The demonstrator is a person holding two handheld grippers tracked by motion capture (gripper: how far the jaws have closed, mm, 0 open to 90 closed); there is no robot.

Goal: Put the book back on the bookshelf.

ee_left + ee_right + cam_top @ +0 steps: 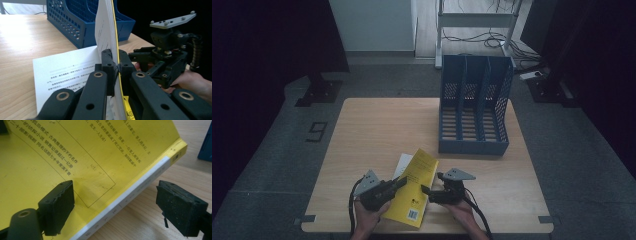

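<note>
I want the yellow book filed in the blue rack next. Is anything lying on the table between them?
Nothing visible does. The table is bare between the yellow book, clamped in the left hand-held gripper, and the blue rack.

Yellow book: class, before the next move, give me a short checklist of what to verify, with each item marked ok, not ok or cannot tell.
1. Left gripper shut on the yellow book, clamping its cover and pages: ok.
2. Right gripper open, with the book's spine edge between its jaws and the pads not pressing: ok.
3. Blue file rack upright on the table, slots empty: ok.
4. Table between the book and the rack free of obstacles: ok.
5. White printed sheet lying flat beside the book, free of it: cannot tell.
</note>
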